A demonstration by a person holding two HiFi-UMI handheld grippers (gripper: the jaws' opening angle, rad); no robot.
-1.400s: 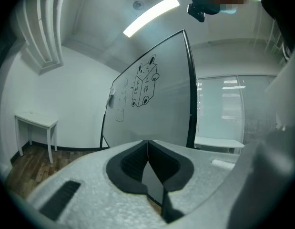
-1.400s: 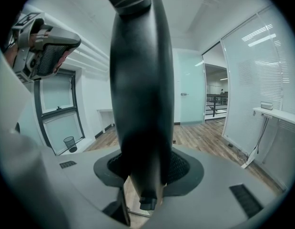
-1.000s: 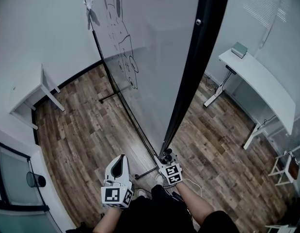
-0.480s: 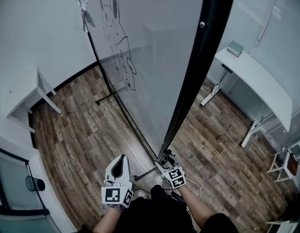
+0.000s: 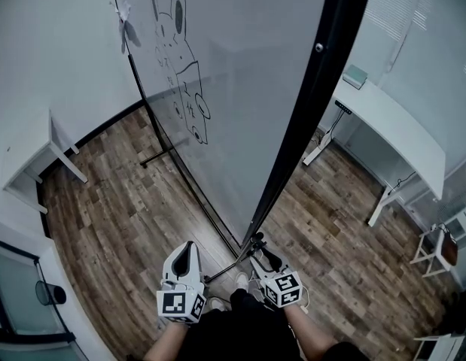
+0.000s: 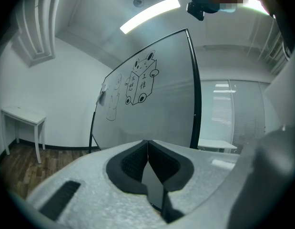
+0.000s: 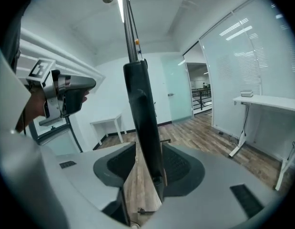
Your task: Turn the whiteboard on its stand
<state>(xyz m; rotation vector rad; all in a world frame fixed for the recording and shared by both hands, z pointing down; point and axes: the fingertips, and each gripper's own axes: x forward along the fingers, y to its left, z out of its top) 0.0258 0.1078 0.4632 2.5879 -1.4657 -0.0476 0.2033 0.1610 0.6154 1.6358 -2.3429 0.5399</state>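
The whiteboard (image 5: 240, 89) stands upright on its stand, with a black frame and a rabbit-and-box drawing (image 5: 180, 66). My right gripper (image 5: 257, 245) is at the frame's lower corner. In the right gripper view the black frame edge (image 7: 140, 104) runs between its jaws (image 7: 148, 147). It lies against the right pad, and a thin strip of floor shows at the left pad. These jaws have just been closing around the frame. My left gripper (image 5: 189, 248) hangs left of the board, shut on nothing (image 6: 147, 142). The board (image 6: 152, 109) fills its view ahead.
The stand's floor bar (image 5: 153, 159) juts left across the wood floor. A long white desk (image 5: 398, 126) with a small box (image 5: 355, 76) runs along the glass wall at right. A small white table (image 5: 37, 156) stands left and a white rack (image 5: 436, 250) at lower right.
The right gripper's marker cube has slid right and lower in the head view, its jaws staying at the frame's corner. The board has drifted left in the picture. The left gripper has kept still.
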